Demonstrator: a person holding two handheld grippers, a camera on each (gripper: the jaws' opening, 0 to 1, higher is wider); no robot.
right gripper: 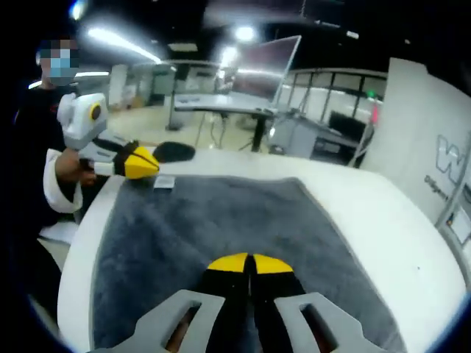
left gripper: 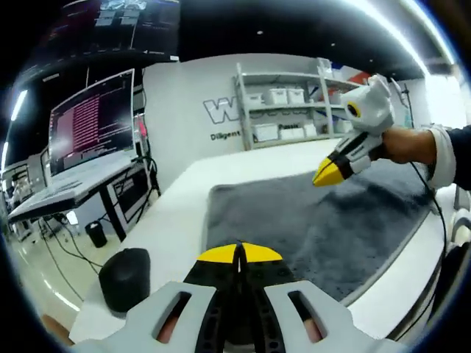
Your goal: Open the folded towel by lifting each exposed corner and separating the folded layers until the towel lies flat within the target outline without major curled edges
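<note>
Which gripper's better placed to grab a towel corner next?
Likely left: left gripper hangs by the towel corner near the white tag; right gripper, jaws shut, sits over the towel's mid-edge.

Grey towel [right gripper: 221,228] lies spread flat on table.

Looks like a robotics lab or tech office, open-plan and dim overhead; strip lights [left gripper: 383,18] across a dark ceiling; large monitor [left gripper: 92,118] full of code text at far left, on a long desk [left gripper: 66,187] with cables trailing to the floor; white partition wall [left gripper: 191,110] with part of a printed logo; metal shelving [left gripper: 287,103] stacked with white storage boxes against it; white worktable [right gripper: 397,220] in the middle; more desks and a big tilted screen [right gripper: 268,62] farther off, with glass partitions [right gripper: 338,92] behind.
</note>
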